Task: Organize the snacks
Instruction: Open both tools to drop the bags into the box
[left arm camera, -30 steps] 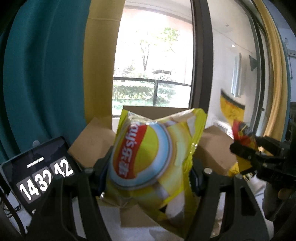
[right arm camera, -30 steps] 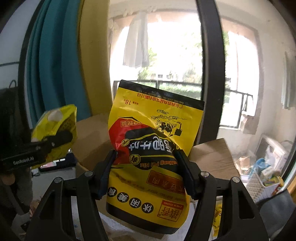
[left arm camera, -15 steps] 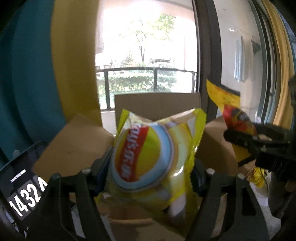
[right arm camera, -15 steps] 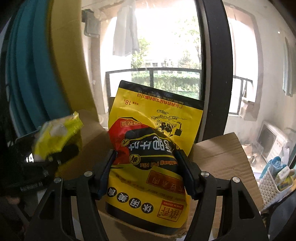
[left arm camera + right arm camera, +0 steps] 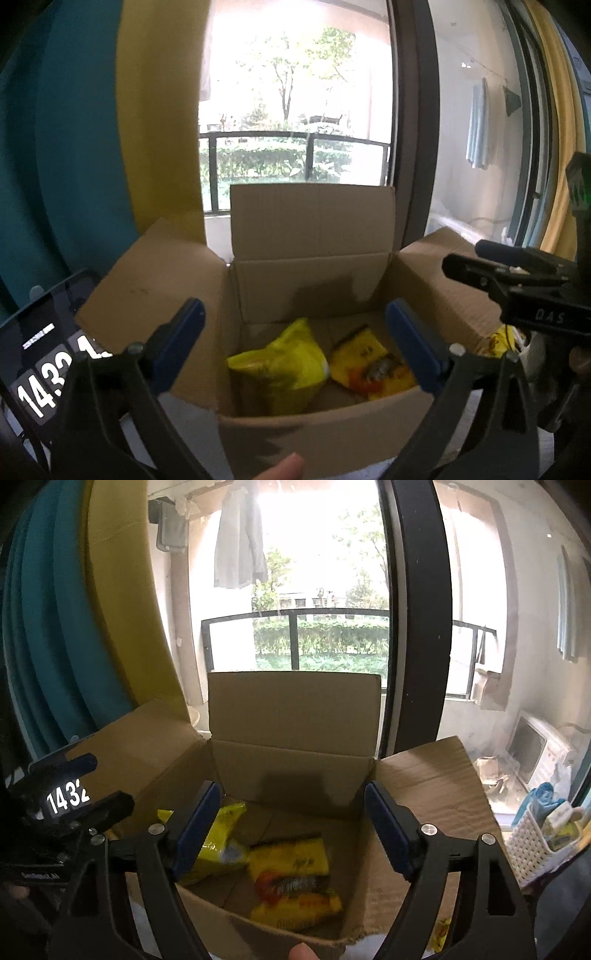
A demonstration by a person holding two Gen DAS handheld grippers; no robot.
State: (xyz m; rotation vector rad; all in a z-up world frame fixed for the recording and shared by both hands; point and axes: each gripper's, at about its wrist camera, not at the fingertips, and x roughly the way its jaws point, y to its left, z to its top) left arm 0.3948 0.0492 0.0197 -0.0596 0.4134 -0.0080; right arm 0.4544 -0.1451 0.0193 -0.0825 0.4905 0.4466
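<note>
- cardboard box (image 5: 310, 280) open, four flaps out, back flap upright against the window (image 5: 295, 92)
- two snack bags on the box floor, side by side
- chip bag (image 5: 284, 365), yellow, on the left half of the floor, crumpled, leaning a bit; right wrist view shows it (image 5: 218, 842) partly behind the right gripper's left finger
- jerky bag (image 5: 369, 363), yellow with red and black print, lies flat on the right half, just beside the chip bag, looks to be touching it; clearer in right wrist view (image 5: 295, 878)
- left gripper (image 5: 295, 345) over the box near edge, pointing down into it, jaws wide apart and opening, nothing between the blue pads (image 5: 181, 343), touching nothing
- right gripper (image 5: 293, 827) over the box too, jaws wide apart and opening, nothing between pads (image 5: 388, 830), no contact with either bag
- right gripper seen from left wrist view at right edge, above the right flap, jaws apart
- left gripper seen from right wrist view at left edge (image 5: 79, 786), above the left flap
- fingertip (image 5: 284, 467) at bottom edge of left view; another (image 5: 303, 952) in right view
- tablet (image 5: 40, 354) with white digits left of box, on the table
- white basket (image 5: 535, 842) far right of box, holds small items, contents too small to tell
- small yellow packet (image 5: 498, 343) beyond the right flap, partly hidden
- teal and yellow curtain (image 5: 74, 147) at left
</note>
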